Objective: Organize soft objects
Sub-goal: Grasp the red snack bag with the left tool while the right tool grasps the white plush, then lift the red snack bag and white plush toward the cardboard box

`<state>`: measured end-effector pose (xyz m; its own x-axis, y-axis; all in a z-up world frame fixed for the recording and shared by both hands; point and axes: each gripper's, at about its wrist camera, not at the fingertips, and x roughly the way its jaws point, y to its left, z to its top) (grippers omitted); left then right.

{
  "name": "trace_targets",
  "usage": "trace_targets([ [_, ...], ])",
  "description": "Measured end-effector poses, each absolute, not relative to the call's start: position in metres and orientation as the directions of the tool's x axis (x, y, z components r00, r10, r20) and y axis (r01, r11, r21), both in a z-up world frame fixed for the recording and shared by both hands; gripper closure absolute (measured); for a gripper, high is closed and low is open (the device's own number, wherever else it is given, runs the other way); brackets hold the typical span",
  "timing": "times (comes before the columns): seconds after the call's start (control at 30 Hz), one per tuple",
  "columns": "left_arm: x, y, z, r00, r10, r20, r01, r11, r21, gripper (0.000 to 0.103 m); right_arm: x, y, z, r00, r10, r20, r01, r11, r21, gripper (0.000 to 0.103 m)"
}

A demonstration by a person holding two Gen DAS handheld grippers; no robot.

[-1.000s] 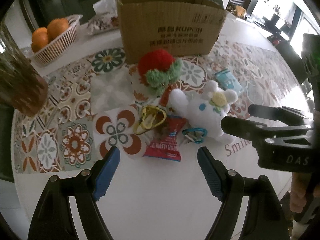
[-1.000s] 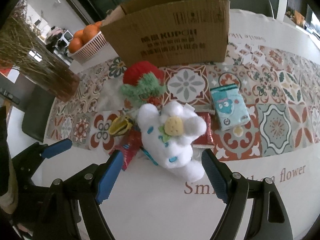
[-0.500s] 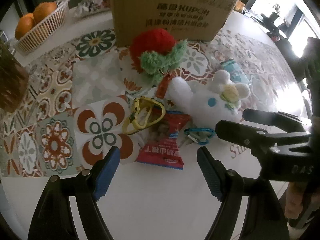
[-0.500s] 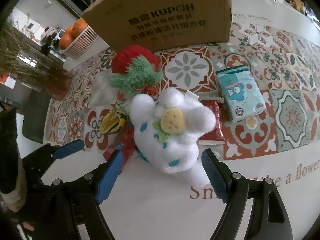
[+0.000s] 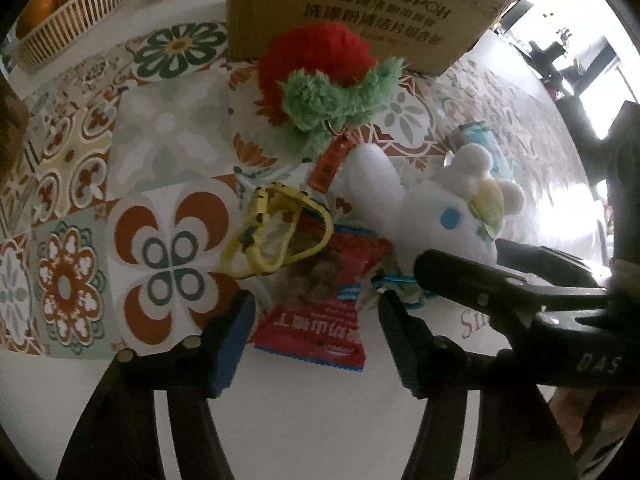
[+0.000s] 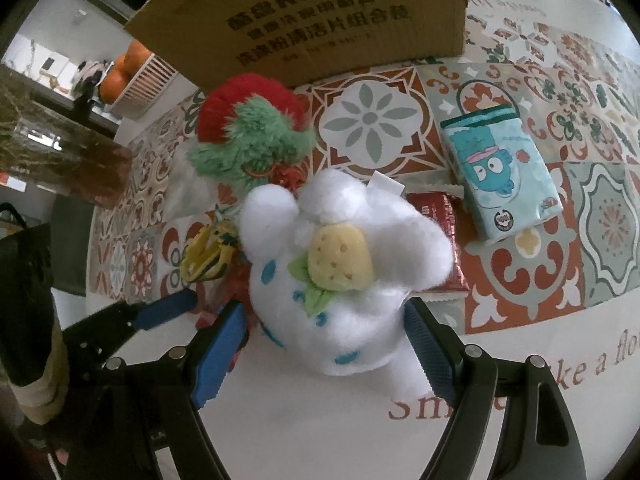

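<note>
Left wrist view: the left tongs (image 5: 314,312), spread wide, have dropped closer over the red snack packet (image 5: 320,308) on the tabletop (image 5: 300,420). At 12 o'clock stand one cardboard box (image 5: 352,4) and one red-and-green plush (image 5: 324,80); one yellow clip (image 5: 276,236) lies at center.

Right wrist view: the right tongs (image 6: 326,344), spread, now straddle the one white plush toy (image 6: 340,276) at center, so a grab looks imminent. One blue tissue pack (image 6: 500,176) lies at 2 o'clock.
</note>
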<state>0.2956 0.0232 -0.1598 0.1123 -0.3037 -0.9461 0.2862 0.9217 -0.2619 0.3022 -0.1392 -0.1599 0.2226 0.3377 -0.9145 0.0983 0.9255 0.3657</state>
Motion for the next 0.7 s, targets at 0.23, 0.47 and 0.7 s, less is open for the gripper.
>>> trace_targets([
  [0.23,0.298,0.019,-0.168,0.114,-0.306,-0.945,0.262,0.927,-0.269,0.051,0.307,-0.142,-0.176,0.203,0.384,-0.901,0.129,0.902,0.413,0.021],
  [0.47,0.298,0.021,-0.168,0.141,-0.323,-0.936,0.222,0.932,-0.288,0.064,0.305,-0.137,-0.175,0.234,0.384,-0.893,0.113,0.902,0.417,0.029],
  [0.7,0.283,0.028,-0.166,0.182,-0.351,-0.919,0.161,0.932,-0.324,0.068,0.296,-0.143,-0.167,0.275,0.378,-0.884,0.096,0.904,0.417,0.035],
])
